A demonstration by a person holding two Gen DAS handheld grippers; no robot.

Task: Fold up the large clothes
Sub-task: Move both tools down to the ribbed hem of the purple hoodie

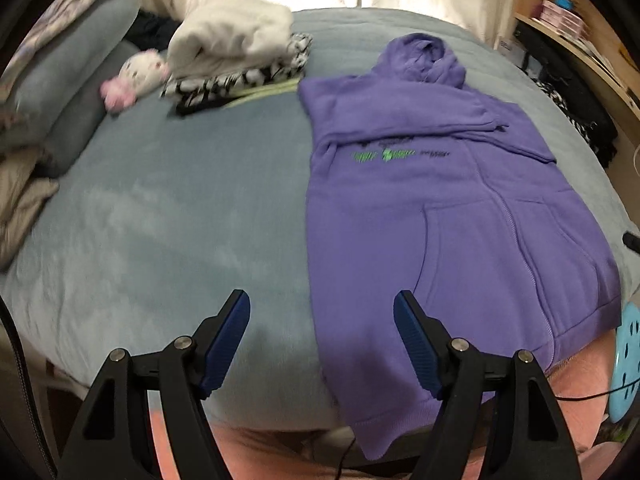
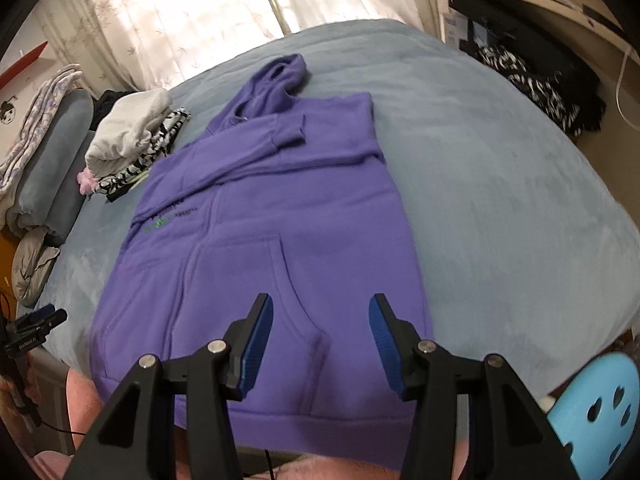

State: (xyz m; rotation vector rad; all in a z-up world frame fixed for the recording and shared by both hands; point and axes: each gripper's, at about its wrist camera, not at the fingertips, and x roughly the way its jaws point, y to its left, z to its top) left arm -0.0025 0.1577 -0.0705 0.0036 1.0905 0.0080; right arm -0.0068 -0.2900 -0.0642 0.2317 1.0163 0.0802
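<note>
A purple hoodie [image 1: 460, 216] lies flat on the grey-blue bed [image 1: 180, 220], front up, hood toward the far window, both sleeves folded across the chest. Its hem hangs over the near bed edge. It also shows in the right wrist view [image 2: 272, 220]. My left gripper [image 1: 322, 312] is open and empty, hovering above the hoodie's left edge near the hem. My right gripper [image 2: 320, 320] is open and empty, above the front pocket near the hem. The left gripper also appears at the left edge of the right wrist view [image 2: 40, 324].
A stack of folded clothes [image 1: 236, 52] and a plush toy [image 1: 136, 76] sit at the far left of the bed, next to grey pillows [image 1: 68, 88]. Dark clothes [image 2: 532, 84] lie at the far right. A light blue stool [image 2: 600, 404] stands at the near right.
</note>
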